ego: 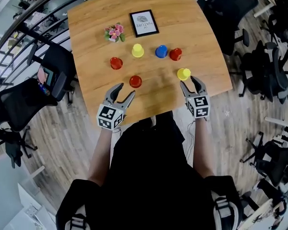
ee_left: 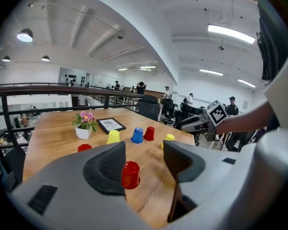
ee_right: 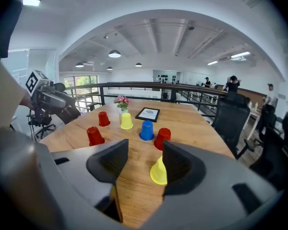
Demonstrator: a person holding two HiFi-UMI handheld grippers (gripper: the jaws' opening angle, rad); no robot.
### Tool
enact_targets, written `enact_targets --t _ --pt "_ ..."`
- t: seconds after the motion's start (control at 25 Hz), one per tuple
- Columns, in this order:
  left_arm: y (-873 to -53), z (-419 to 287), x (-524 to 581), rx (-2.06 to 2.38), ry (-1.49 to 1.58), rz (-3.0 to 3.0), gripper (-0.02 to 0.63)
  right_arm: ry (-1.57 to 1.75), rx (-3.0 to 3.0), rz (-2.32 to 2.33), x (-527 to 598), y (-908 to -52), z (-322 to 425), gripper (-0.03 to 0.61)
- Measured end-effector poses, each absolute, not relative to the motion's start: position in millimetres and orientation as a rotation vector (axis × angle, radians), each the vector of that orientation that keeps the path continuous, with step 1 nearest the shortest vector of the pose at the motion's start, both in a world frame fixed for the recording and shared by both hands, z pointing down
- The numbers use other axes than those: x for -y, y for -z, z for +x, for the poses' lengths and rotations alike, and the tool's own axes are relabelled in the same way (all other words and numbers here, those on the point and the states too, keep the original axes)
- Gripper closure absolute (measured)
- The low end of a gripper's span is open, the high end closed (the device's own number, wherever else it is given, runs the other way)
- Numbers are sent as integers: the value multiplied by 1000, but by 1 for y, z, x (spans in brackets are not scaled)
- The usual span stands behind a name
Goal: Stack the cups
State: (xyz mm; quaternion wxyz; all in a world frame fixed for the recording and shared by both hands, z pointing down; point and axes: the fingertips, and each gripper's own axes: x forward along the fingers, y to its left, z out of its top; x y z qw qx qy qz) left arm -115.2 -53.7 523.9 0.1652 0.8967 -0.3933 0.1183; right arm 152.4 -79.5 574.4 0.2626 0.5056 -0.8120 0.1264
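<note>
Jaws spread and empty, the left gripper (ego: 126, 90) and right gripper (ego: 189, 82) hover over the wooden table's (ego: 96, 18) near edge. A red cup (ego: 135, 81) stands just ahead of the left and a yellow cup (ego: 184, 74) just ahead of the right. Bare wood separates these from the blue cup (ego: 161, 51) farther off.

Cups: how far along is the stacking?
Done: nothing. All six cups stand apart, upside down, on the table. In hand: no cup is held. The left gripper is open just short of the near red cup. The right gripper is open just short of the near yellow cup. Left: all stacking, including the left red cup, far yellow cup, blue cup and right red cup.
</note>
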Motion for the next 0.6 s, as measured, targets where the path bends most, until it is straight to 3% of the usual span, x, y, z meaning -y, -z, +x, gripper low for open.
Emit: enact_targets --t 0.6 --pt "-578 -98 76 1066 -524 2476 362 -457 2066 1326 112 -642 178 333"
